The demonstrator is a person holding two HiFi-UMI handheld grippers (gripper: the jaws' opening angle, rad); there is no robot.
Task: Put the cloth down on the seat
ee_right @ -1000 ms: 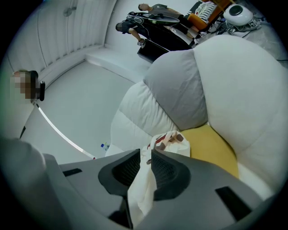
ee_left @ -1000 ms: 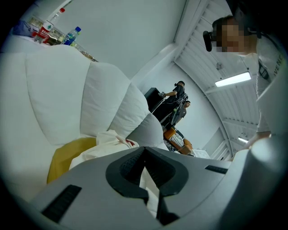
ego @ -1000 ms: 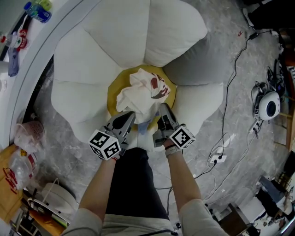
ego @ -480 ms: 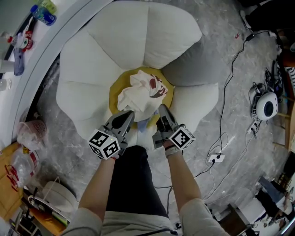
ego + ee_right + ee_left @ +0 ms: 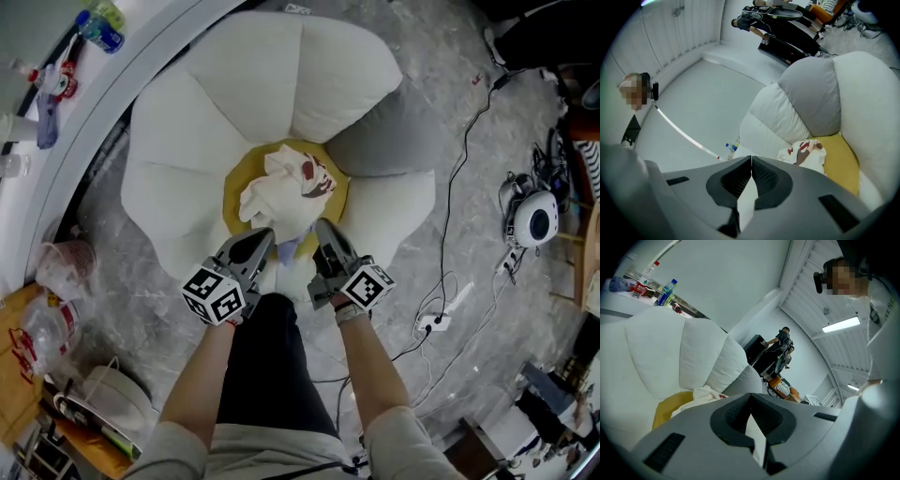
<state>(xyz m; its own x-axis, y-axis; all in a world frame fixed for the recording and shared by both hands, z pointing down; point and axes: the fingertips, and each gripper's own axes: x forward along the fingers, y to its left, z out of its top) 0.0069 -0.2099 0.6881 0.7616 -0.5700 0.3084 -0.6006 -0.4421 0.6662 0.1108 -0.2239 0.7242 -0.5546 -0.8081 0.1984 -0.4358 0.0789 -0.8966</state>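
The cloth (image 5: pixel 281 187), white with red and brown print, lies crumpled on the yellow middle (image 5: pixel 335 204) of a flower-shaped seat with white petals (image 5: pixel 178 122) and one grey petal (image 5: pixel 375 141). My left gripper (image 5: pixel 265 234) sits at the cloth's near edge, shut with nothing in it. A hand's width to the right is my right gripper (image 5: pixel 321 225), its jaws closing the last bit with the tips meeting and nothing between them. In the left gripper view the cloth (image 5: pixel 705 394) shows past the left gripper (image 5: pixel 750 394). The right gripper view has the cloth (image 5: pixel 804 152) lying free beyond the right gripper (image 5: pixel 751 158).
The person's legs (image 5: pixel 267 366) stand against the seat's front. A cable and power strip (image 5: pixel 436 323) and a round white device (image 5: pixel 539 220) lie on the marbled floor at right. Bottles (image 5: pixel 98 28) stand on a curved white ledge at upper left, with a plastic cup (image 5: pixel 61 258) below.
The cloth has stayed in place on the yellow middle. Both grippers have kept close to its near edge, the right one edging slightly left. The head view has drifted a little.
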